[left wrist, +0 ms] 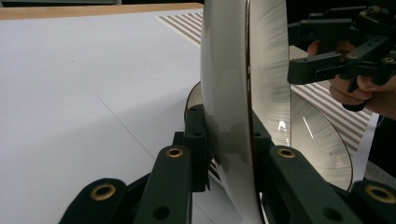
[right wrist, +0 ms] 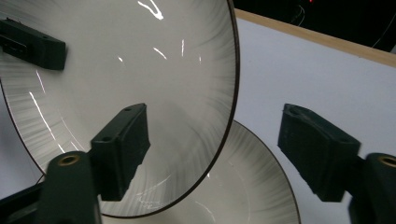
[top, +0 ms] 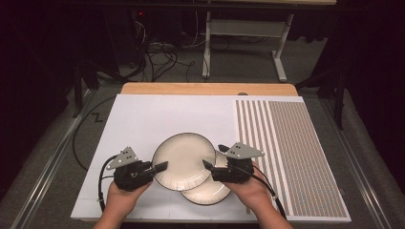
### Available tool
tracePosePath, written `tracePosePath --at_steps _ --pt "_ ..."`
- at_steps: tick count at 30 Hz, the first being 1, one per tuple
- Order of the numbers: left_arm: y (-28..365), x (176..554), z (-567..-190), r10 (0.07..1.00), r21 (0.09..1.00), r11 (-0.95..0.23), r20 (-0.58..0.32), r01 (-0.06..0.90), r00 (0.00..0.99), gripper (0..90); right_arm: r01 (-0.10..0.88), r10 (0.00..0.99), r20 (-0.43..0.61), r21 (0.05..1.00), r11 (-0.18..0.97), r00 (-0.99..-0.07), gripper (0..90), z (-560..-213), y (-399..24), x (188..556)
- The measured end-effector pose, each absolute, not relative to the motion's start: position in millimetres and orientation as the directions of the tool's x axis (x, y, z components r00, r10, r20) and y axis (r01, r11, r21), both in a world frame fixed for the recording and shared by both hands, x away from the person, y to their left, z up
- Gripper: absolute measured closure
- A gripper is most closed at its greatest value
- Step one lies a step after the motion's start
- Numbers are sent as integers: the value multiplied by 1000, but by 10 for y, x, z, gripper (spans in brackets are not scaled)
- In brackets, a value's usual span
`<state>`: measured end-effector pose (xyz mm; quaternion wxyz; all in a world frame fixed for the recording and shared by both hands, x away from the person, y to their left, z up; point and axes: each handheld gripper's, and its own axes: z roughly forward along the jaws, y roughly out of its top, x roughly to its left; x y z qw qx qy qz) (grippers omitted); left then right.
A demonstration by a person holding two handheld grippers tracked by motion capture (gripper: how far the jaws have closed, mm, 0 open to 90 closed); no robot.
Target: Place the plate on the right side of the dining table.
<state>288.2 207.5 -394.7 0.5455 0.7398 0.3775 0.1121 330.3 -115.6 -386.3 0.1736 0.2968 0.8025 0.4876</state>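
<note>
The left hand-held gripper (top: 161, 167) is clamped on the near-left rim of the upper plate (top: 184, 160), which overlaps the lower plate (top: 207, 191) on the worktop (top: 143, 119). The right hand-held gripper (top: 207, 164) has its jaws apart, straddling the upper plate's right rim without pressing on it. With only one thin edge pinched, the glossy upper plate could pivot or slip and knock against the lower plate. If the right jaws close off-centre, they could push the rim sideways out of the left grip.
</note>
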Motion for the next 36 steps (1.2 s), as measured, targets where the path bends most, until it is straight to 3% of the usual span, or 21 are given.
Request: tracePosePath --at_steps 4,24,36 --pt "2071 2878 -3948 682 893 -119 -243 433 690 769 340 639 49 876 341 -768 422 -3908 -1139 3321" --pt "2079 2893 -3961 678 892 -113 -252 437 691 767 418 608 165 857 301 -776 753 -3972 -1174 3389" --pt "2112 2934 -4020 638 865 -29 -369 500 676 787 484 590 265 839 249 -763 829 -3939 -1269 3417"
